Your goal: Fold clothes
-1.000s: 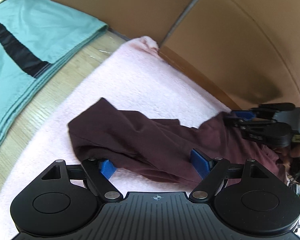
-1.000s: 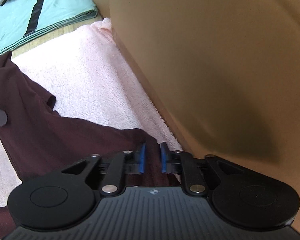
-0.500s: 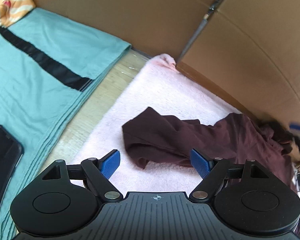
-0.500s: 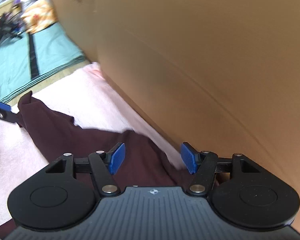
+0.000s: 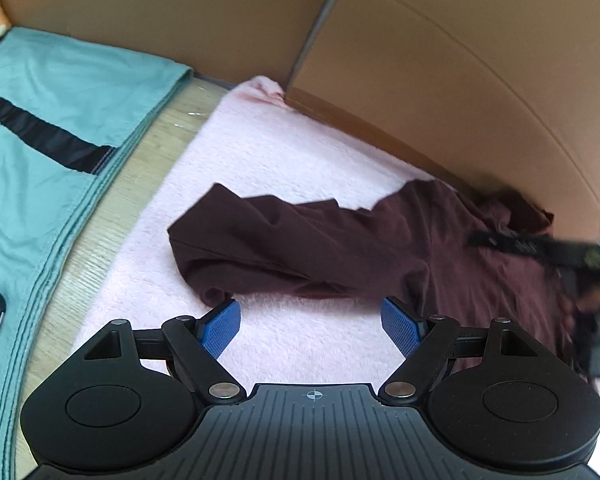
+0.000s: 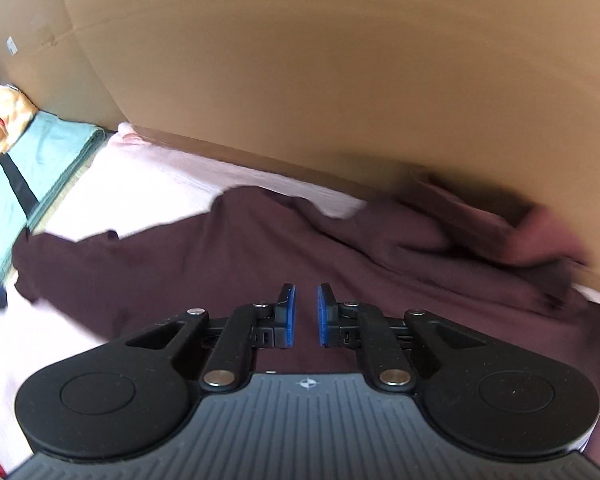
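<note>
While the dark maroon cotton garment (image 5: 340, 248) lies crumpled and unfolded across the pale pink fleecy blanket (image 5: 292, 160), neither tool has hold of it. Its far edge is bunched against the brown cardboard wall (image 6: 340, 80); one end points toward the teal folded sheet with a black stripe (image 5: 60, 112).

Left gripper (image 5: 311, 324) hovers near the garment's near edge, blue pads spread wide, nothing between them, only blanket below.

Right gripper (image 6: 304, 316) sits over the middle of the cloth. Its jaws have just been closing and now stand nearly together with a narrow gap. No fabric appears pinched between them, though the view straight down the fingers is poor, so a thin fold could be hidden.

Step in hand, as I judge it — flattening the garment before any fold. To do it well:
- pick two opposite corners or hem ends, not mid-fabric
- right tool needs to reopen and go for the bunched part by the cardboard
- left tool takes the free end toward the teal sheet
- pull apart evenly, low over the blanket, so wrinkles drop out

Risk — pinching the blanket along with the cloth.
</note>
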`<action>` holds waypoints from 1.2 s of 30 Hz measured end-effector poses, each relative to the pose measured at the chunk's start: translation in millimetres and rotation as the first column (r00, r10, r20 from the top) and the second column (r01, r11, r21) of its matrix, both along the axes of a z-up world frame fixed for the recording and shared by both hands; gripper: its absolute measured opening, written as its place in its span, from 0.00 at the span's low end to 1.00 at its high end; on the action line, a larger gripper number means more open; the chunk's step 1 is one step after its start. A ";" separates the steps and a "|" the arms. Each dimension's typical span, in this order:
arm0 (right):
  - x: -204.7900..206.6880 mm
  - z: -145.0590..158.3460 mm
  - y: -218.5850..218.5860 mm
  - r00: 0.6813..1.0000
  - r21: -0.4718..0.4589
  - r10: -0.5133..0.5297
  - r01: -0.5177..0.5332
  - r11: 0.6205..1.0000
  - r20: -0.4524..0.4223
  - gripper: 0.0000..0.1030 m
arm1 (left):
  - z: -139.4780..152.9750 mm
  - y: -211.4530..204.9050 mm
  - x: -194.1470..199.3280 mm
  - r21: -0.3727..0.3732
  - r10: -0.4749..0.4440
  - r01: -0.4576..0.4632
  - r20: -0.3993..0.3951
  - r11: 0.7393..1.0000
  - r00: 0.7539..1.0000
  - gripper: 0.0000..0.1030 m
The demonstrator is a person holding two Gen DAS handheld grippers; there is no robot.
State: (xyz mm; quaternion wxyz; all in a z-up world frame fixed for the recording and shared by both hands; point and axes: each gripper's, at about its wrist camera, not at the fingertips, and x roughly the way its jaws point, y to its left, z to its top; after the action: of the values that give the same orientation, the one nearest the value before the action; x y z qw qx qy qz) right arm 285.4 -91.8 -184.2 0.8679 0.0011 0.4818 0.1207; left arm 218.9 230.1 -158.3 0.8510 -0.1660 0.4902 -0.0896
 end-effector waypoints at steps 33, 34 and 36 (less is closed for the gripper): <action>-141.9 -19.7 -82.2 0.983 -0.089 -0.175 0.180 0.980 0.057 0.49 | -31.6 -163.6 -2.0 -0.012 -0.394 0.394 -0.035 0.919 0.919 0.85; -147.7 -22.2 -91.1 0.980 -0.106 -0.186 0.192 0.976 0.065 0.56 | -31.8 -161.4 -5.5 0.003 -0.392 0.393 -0.036 0.920 0.919 0.85; -157.8 -27.6 -110.0 0.972 -0.127 -0.224 0.232 0.964 0.075 0.68 | -30.3 -155.7 -8.1 -0.019 -0.369 0.368 -0.047 0.930 0.928 0.85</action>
State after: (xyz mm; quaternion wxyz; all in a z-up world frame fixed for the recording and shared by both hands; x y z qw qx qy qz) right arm 127.6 -201.8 -211.8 0.8881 -0.0057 0.4594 -0.0128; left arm 210.8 74.4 -188.6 0.8057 -0.0775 0.5331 -0.2461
